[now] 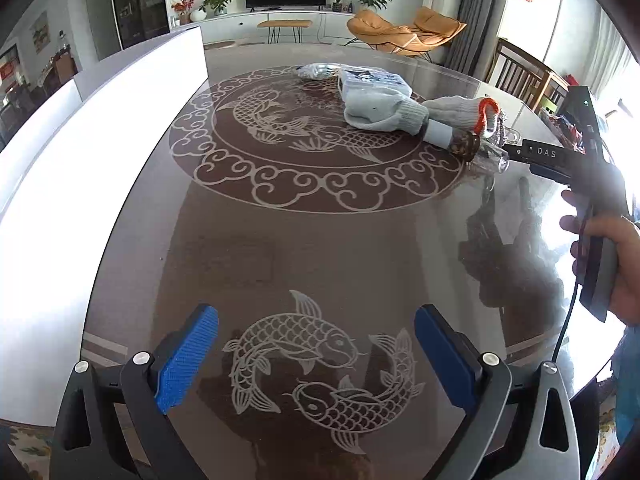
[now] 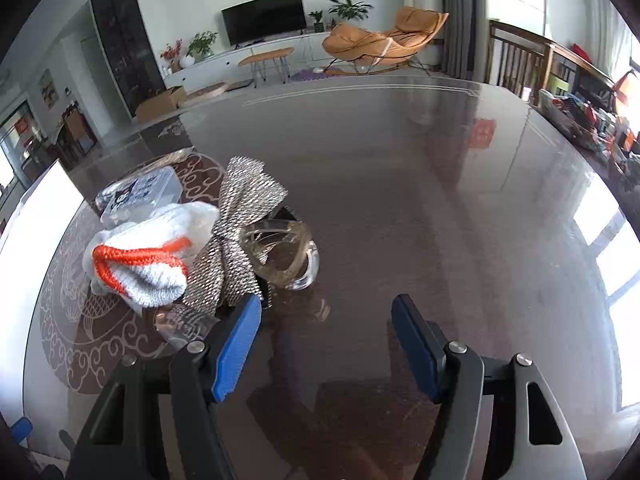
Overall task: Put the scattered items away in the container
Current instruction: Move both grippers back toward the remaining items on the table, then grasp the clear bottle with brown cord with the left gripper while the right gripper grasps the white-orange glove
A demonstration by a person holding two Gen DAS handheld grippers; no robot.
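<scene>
Jaws of both grippers gape with nothing between them, bare table (image 2: 400, 184) ahead, white glove (image 2: 152, 256) left of right gripper (image 2: 326, 344).

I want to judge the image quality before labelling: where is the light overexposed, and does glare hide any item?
Left wrist view: the white container at left is blown out to plain white, and the table mirrors the right tongs. Right wrist view: window glare washes the table's right edge; the orange-trimmed glove and silver bow stay clear; straight lines bend near both rims.
</scene>
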